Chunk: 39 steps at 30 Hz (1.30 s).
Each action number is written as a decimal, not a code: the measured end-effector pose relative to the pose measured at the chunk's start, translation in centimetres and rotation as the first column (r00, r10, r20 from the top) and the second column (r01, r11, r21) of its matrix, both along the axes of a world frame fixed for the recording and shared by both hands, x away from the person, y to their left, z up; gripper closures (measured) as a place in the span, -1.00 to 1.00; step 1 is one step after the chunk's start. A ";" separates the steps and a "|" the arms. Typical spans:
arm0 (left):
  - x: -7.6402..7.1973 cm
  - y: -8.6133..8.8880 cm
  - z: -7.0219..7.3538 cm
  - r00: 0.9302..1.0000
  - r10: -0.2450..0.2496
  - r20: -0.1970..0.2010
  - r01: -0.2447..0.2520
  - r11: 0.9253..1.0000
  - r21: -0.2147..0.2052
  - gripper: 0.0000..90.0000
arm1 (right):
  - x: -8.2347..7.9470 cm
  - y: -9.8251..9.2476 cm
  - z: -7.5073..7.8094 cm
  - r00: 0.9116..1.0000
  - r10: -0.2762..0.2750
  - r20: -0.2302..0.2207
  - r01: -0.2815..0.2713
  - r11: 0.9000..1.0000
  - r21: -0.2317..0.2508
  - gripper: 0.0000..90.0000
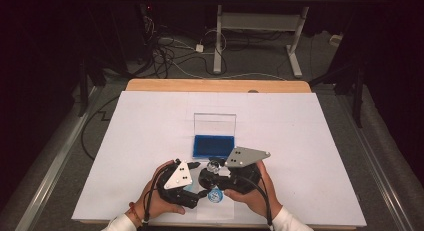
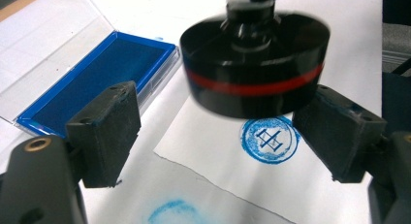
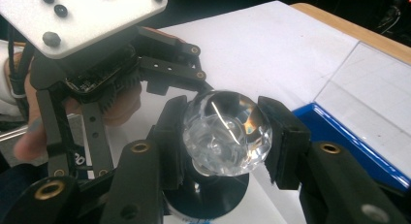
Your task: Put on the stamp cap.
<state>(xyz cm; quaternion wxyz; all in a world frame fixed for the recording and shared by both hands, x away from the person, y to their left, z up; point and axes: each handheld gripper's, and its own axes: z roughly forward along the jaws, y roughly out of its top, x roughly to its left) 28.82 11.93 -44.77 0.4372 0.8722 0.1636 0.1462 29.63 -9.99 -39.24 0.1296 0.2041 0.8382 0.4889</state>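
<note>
1. Right gripper (image 3: pixel 228 141): jaws pinched on the clear knob (image 3: pixel 227 132) of the stamp (image 2: pixel 254 64). The knob is clamped from both sides; the stamp axis is upright, knob on top, black disc with a red band below.
2. Stamp position: lifted clear of the paper (image 2: pixel 232 170), as seen in the left gripper view. A blue round print (image 2: pixel 269 139) lies on the paper just below and slightly toward 5 o'clock of the disc. The print is exposed, not covered.
3. Left gripper (image 1: pixel 192 167): jaws spread, nothing between the pads. In its own view the pads (image 2: pixel 104 132) flank the stamp disc at 9 and 3 o'clock, apart from it, and the disc hangs beyond them.
4. A second, fainter blue smear (image 2: pixel 169 209) is seen at the near edge of the left gripper view, at 6 o'clock, nearer than the paper sheet.
5. Ink pad (image 1: pixel 214 145): in the high view at 12 o'clock from both grippers, near, its lid (image 1: pixel 215 124) standing open behind it. From the stamp it lies straight ahead, tray long axis running 9 to 3.
6. Judgement: stamp is held by the right hand alone, so any move to the ink pad is a short push toward 12 by the right. The left is free to hold down the paper.
</note>
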 end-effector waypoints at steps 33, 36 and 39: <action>-0.1 4.7 1.1 0.987 0.122 0.100 -0.126 0.991 0.039 -0.62 | 0.4 -3.0 2.0 0.995 -0.070 0.072 0.071 0.997 -0.014 0.27; -0.2 5.6 1.0 0.985 0.137 0.104 -0.143 0.988 0.050 -0.62 | 0.5 -3.3 2.2 0.994 -0.074 0.078 0.075 0.997 -0.008 0.27; -0.3 6.5 0.9 0.982 0.149 0.119 -0.157 0.986 0.059 -0.61 | 0.5 -3.5 2.5 0.993 -0.078 0.085 0.079 0.997 -0.007 0.27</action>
